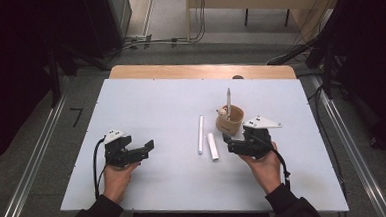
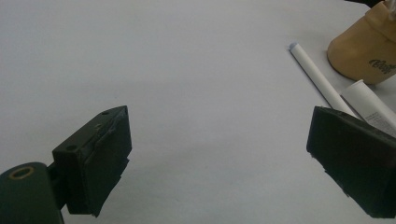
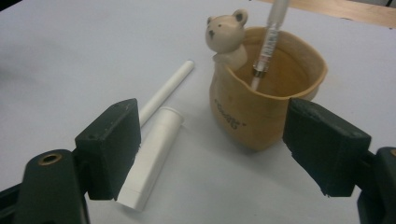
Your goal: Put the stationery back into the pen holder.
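Two white sticks lie on the table point(image 1: 146, 106) just left of a tan holder point(image 1: 230, 120) with a small bear figure point(image 3: 228, 35) on its rim: a long thin pen point(image 1: 200, 133) and a shorter, thicker tube point(image 1: 212, 146). One more pen point(image 1: 228, 102) already stands tilted inside the holder. The right gripper point(image 1: 228, 143) sits close to the tube and the holder with its jaws spread wide and nothing between them; the left gripper point(image 1: 150, 145) rests well apart from them, also wide open and empty.

The likeliest trouble is the crowding. In the right gripper view the tube lies just beside the left jaw and the holder sits near the right jaw, so a closing grasp aimed at the tube could nudge the holder, which looks light and could tip or slide, spilling the standing pen. Both sticks are round and may roll away from a jaw that touches one side first. The thin pen lies near the tube, so a careless pinch might catch both.

Some things stay unclear. The left gripper view cuts off the holder and covers the near ends of both sticks with its right jaw. The print on the holder is too blurred to read, and the holder's floor is hidden by its wall.
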`<state>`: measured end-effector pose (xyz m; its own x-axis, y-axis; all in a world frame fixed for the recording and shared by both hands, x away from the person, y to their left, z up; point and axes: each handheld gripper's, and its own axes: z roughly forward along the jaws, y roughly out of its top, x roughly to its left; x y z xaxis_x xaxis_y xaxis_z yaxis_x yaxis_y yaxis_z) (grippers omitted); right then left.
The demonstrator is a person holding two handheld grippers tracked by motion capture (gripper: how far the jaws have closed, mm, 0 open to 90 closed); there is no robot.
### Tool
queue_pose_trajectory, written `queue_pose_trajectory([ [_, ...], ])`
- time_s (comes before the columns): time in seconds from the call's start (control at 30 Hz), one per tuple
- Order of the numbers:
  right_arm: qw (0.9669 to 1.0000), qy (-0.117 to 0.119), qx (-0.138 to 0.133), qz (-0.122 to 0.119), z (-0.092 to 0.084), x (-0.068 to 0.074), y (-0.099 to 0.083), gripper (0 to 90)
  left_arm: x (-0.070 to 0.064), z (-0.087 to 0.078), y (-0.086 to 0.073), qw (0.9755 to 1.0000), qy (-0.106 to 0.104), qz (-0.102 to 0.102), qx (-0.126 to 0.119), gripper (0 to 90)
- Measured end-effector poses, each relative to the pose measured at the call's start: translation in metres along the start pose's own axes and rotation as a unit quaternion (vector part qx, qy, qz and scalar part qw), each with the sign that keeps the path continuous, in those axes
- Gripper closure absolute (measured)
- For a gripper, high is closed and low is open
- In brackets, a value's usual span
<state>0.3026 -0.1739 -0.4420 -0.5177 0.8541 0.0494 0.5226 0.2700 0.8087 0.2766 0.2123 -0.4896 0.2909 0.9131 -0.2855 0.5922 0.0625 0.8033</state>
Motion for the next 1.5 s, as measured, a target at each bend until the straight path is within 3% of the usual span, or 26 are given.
queue_pose_trajectory([
  [0.83, 0.9992, 0.026, 0.027, -0.015, 0.024, 0.028, -0.007, 18.8, 0.0, 0.0, 0.0, 1.0, 0.0, 0.001, -0.001, 6.6],
  [1.5, 0.9988, 0.011, 0.044, -0.017, 0.043, 0.034, -0.011, 23.9, 0.0, 0.0, 0.001, 1.0, -0.001, 0.001, -0.001, 6.6],
])
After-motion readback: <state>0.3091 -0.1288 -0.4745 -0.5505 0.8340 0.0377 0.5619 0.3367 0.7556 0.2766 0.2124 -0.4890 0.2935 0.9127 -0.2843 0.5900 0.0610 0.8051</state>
